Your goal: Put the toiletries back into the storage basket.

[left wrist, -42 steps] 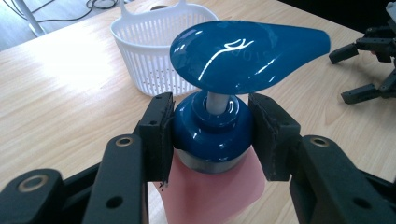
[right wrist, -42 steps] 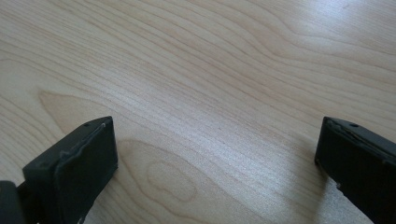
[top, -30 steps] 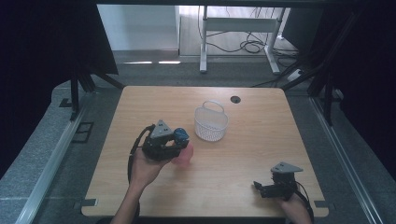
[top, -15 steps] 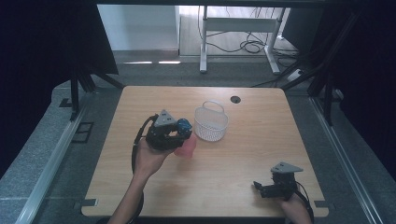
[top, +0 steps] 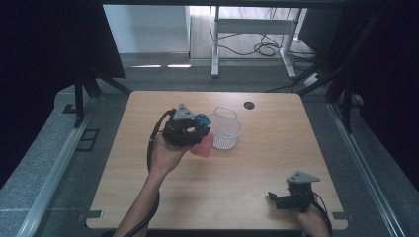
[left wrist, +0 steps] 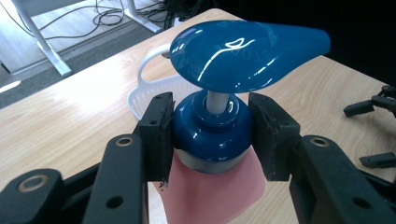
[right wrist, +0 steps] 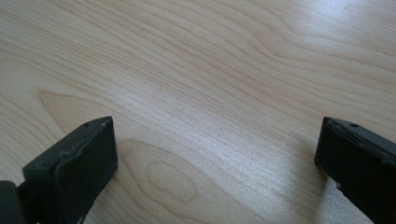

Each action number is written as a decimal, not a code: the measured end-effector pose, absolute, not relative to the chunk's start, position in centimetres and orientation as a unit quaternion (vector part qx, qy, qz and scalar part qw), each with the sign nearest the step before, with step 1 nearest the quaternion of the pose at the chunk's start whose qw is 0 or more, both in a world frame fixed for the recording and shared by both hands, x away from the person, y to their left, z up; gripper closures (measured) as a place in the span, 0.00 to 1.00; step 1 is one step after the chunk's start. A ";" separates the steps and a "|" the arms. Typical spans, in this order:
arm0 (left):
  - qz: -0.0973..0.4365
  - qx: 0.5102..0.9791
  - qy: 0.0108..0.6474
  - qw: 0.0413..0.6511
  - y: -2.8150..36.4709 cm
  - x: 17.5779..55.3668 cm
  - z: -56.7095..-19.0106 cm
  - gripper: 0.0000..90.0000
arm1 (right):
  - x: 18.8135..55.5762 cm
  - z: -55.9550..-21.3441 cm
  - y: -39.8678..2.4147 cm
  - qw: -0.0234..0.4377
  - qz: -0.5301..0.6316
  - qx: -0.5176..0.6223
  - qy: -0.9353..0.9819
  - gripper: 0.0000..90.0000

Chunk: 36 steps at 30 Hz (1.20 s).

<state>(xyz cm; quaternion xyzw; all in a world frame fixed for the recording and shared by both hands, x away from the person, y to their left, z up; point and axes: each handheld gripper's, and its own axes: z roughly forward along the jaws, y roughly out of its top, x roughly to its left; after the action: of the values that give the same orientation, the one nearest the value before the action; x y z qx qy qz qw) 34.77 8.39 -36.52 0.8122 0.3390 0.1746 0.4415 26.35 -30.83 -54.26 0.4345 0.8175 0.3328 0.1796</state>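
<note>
1. Nearest you, your right gripper point(top: 276, 198) sits low at the near right corner of the table point(top: 247, 207); in the right gripper view its jaws stand wide apart over bare wood, with nothing between them

2. Farther in, your left gripper point(top: 197, 129) is clamped on the pump bottle point(top: 201, 145): in the left gripper view both pads point(left wrist: 158, 127) press on the dark blue collar point(left wrist: 212, 135) just under the pump head, one from each side, so the grip looks firm and centred

3. The bottle hangs from that grip with its pink body below the jaws, upright or close to it, just beside the white basket point(top: 225, 129) on its near left side; whether its base clears the table I cannot tell

4. By my reading, the pick-up is done and the carry is under way; what is left is to bring the bottle over the basket's rim, lower it in and let go

5. The bottle itself: a glossy blue pump head point(left wrist: 247, 53) with a long flat spout and raised lettering too small to read, a short white stem, a rounded blue collar, then a matt pink body point(left wrist: 212, 193)

6. Farthest off, the basket is a white plastic mesh one with a loop handle point(left wrist: 152, 58), and it looks empty; a small dark hole point(top: 248, 104) lies in the table beyond it
</note>
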 end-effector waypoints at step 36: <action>0.196 0.799 0.340 0.455 3.1 39.8 -33.2 0.59 | 26.4 -54.3 -30.8 0.178 0.334 0.433 0.818 0.00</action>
<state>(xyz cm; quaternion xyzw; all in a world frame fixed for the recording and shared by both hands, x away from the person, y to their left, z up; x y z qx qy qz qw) 39.78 3.13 -33.17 0.7992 0.3397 0.1964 0.4553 26.35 -30.77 -54.26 0.4335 0.8178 0.3343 0.1776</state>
